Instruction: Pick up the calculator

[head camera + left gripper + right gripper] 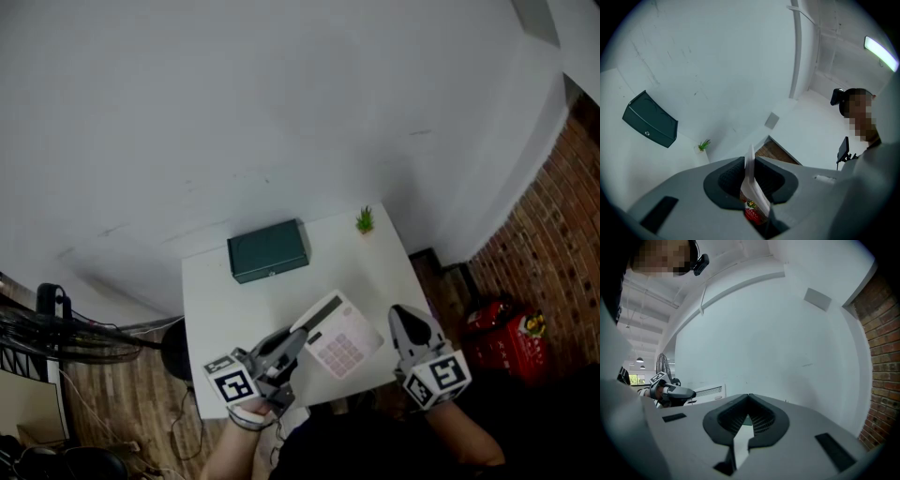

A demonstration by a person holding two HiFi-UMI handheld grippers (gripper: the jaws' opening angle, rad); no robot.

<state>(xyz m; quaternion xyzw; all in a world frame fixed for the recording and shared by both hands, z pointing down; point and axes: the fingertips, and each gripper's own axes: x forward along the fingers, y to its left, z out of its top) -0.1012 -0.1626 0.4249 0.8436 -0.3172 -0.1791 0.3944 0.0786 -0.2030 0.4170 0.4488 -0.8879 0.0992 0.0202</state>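
The white calculator [339,339] with pink keys and a dark display strip is over the front part of the white table [216,300]. My left gripper [302,335] is shut on its left edge. In the left gripper view the calculator [751,185] shows edge-on as a thin white slab clamped between the dark pads [729,180], with a red label low on its underside. My right gripper [401,311] hovers to the calculator's right, apart from it. In the right gripper view its jaws [749,398] are shut with nothing between them, and the calculator [708,391] shows at the left.
A dark green box [268,249] lies at the back of the table. A small green plant [365,220] stands at the back right corner. A brick wall [553,234] and a red object [506,333] are to the right, and a fan [37,328] to the left.
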